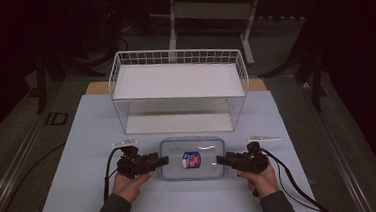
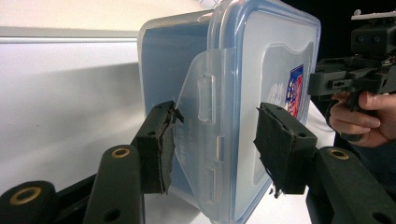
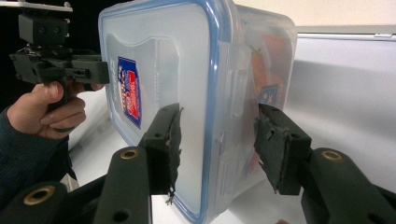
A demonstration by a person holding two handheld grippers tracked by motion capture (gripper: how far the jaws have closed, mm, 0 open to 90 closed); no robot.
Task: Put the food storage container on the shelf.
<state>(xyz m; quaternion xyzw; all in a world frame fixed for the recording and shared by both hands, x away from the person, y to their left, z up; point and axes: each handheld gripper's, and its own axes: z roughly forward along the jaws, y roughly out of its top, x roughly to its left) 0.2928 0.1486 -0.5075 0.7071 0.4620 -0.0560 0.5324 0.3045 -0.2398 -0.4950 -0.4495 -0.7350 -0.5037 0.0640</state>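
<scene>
Pinching container [image 1: 193, 158] end latch with left gripper [image 2: 215, 140]; right gripper [image 3: 217, 144] straddling opposite latch, not pressing. Rigid, slick plastic, light — gripping under lid rim.

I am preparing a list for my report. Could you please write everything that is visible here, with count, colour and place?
plastic box: 1, clear with blue-rimmed lid and red-blue label, table front centre
wire basket: 1, white, behind the box
clear strips: 2, transparent, left and right of the box
table cover: 1, pale blue, under everything
left tool: 1, black, at box's left end flap
right tool: 1, black, at box's right end
hands: 2, holding the tools
</scene>
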